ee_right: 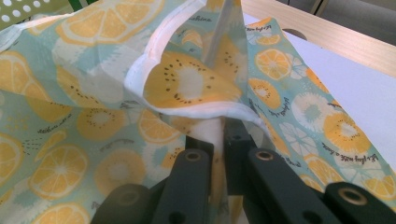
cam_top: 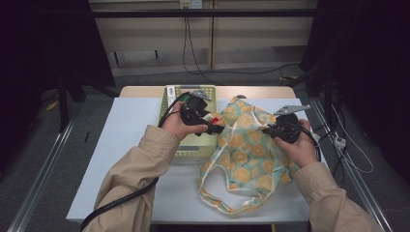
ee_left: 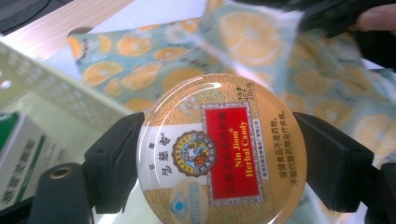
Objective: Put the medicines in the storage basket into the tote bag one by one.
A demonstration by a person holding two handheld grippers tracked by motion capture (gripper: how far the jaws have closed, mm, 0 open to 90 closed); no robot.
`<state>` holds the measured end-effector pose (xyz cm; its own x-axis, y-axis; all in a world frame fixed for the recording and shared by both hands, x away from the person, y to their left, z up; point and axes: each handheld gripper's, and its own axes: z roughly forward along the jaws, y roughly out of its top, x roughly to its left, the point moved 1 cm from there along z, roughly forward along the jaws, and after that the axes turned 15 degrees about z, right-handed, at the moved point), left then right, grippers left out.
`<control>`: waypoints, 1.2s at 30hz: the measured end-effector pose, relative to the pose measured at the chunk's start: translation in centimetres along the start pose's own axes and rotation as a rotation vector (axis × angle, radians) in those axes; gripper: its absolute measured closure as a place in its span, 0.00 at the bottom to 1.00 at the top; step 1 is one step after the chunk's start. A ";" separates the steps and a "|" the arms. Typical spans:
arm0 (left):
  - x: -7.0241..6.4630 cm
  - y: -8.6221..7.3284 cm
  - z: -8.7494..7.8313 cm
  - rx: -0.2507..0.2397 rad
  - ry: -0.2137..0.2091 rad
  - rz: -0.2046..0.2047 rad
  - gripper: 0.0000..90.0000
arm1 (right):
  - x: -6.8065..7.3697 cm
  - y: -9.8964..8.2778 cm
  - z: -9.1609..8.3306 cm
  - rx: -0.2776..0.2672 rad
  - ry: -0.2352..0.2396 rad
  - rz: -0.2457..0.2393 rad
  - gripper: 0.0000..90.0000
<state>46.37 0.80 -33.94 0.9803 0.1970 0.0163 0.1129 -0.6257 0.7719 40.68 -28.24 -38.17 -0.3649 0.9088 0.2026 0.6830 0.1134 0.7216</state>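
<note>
1. Two grippers work at the table: the left gripper (cam_top: 212, 126) pinches a round candy tin (ee_left: 222, 151) by its sides, jaws spread wide around it.
2. That tin hangs over the green basket (cam_top: 193, 151), just beside the fruit-print cloth bag (cam_top: 249, 154).
3. At the bag's mouth, the right gripper (ee_right: 218, 135) has its jaws pressed together on the white-trimmed rim, lifting it off the white table cover (cam_top: 130, 125).

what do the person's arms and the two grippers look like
Both arms wear beige long sleeves. The left gripper and right gripper are black with blocky black jaws; each carries a grey three-cornered plate on top. A black cable trails under the left sleeve.
</note>
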 end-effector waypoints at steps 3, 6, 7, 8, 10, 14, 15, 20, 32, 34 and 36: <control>-0.8 0.6 0.1 -0.012 -0.017 0.025 0.23 | 0.1 0.0 0.0 0.001 0.003 -0.001 0.99; -1.6 0.9 0.2 -0.019 -0.031 0.030 0.23 | 0.1 0.1 0.0 -0.003 0.005 0.002 0.99; -1.8 1.0 0.3 -0.024 -0.037 0.027 0.23 | 0.1 0.1 0.0 -0.005 0.006 0.002 0.99; -2.1 1.1 0.3 -0.004 -0.017 0.035 0.23 | 0.1 0.1 0.0 -0.006 0.006 0.002 0.99; -2.4 1.2 0.4 -0.027 -0.053 0.039 0.23 | 0.1 0.1 0.0 -0.005 0.005 0.002 0.99; -3.3 1.6 0.5 -0.029 -0.073 0.068 0.23 | 0.3 0.1 0.1 0.003 0.002 0.001 0.99; -3.5 1.7 0.5 -0.032 -0.077 0.073 0.23 | 0.3 0.1 0.1 0.002 0.002 0.000 0.99; -4.5 1.9 1.0 -0.032 -0.093 0.095 0.23 | 0.4 0.2 0.2 -0.001 0.006 0.002 0.99; -6.3 1.8 2.9 -0.033 -0.134 0.121 0.23 | 0.5 0.3 0.1 -0.011 0.017 0.012 0.99; -6.5 1.8 3.1 -0.038 -0.140 0.118 0.23 | 0.5 0.3 0.1 -0.010 0.017 0.008 0.99; -6.7 1.8 3.4 -0.041 -0.143 0.119 0.23 | 0.5 0.4 0.0 -0.012 0.018 0.012 0.99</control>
<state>40.50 -4.19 -34.80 0.9997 0.0121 0.0210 -0.0094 -0.6063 0.7952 40.76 -27.74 -37.84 -0.3680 0.9028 0.2225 0.6798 0.0980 0.7268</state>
